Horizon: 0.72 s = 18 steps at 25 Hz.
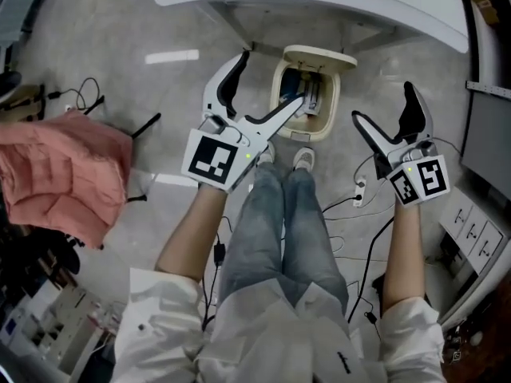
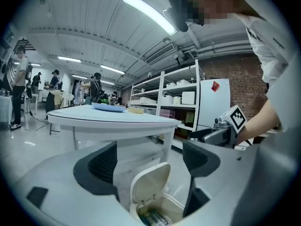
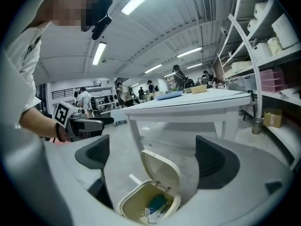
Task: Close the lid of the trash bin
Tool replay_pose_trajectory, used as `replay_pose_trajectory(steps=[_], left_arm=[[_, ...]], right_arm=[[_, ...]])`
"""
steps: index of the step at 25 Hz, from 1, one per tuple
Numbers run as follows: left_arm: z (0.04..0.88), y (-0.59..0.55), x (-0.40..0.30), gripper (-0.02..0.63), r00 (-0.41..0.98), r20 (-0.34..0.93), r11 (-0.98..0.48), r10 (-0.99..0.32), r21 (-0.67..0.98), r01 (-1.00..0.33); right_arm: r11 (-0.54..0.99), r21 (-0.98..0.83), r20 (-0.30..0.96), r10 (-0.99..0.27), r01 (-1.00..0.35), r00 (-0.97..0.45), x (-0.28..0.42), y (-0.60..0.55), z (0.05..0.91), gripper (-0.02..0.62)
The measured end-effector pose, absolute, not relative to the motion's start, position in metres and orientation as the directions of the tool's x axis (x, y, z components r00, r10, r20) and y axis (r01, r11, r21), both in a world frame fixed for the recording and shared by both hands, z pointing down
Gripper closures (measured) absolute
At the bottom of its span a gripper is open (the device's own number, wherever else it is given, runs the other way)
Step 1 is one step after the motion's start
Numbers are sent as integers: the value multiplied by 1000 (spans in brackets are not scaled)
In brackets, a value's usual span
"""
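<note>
A cream trash bin [image 1: 326, 124] stands on the floor just past the person's shoes, with its lid [image 1: 319, 57] raised upright at the far side and some rubbish inside. My left gripper [image 1: 270, 86] hangs open above the bin's left rim, one fingertip reaching over the opening. Farther right, my right gripper [image 1: 385, 106] is open and clear of the bin. The left gripper view has the lid [image 2: 150, 182] and bin [image 2: 159, 210] between the open left gripper [image 2: 150, 160]. In the right gripper view the open lid [image 3: 162, 171] and bin [image 3: 129, 206] lie below the open right gripper [image 3: 157, 157].
A white round table [image 1: 335, 2] stands right behind the bin. A pink cloth [image 1: 64, 174] lies at the left. Cables and a power strip [image 1: 359, 191] run over the floor at the right. Shelving [image 2: 181, 98] stands beyond the table.
</note>
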<state>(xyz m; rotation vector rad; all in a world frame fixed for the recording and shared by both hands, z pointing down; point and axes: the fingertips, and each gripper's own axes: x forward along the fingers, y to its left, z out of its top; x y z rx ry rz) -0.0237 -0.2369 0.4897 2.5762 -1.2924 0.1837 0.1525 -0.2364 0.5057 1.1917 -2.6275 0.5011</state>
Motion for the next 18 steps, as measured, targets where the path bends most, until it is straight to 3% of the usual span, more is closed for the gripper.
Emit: replay_pose_trajectory(steps=[18], left_arm=[[620,-274,-6,156,609,292,-611,-737,97,-786]], right_arm=[[611,-185,385,-675,-770,-629,152,-279,627,15]])
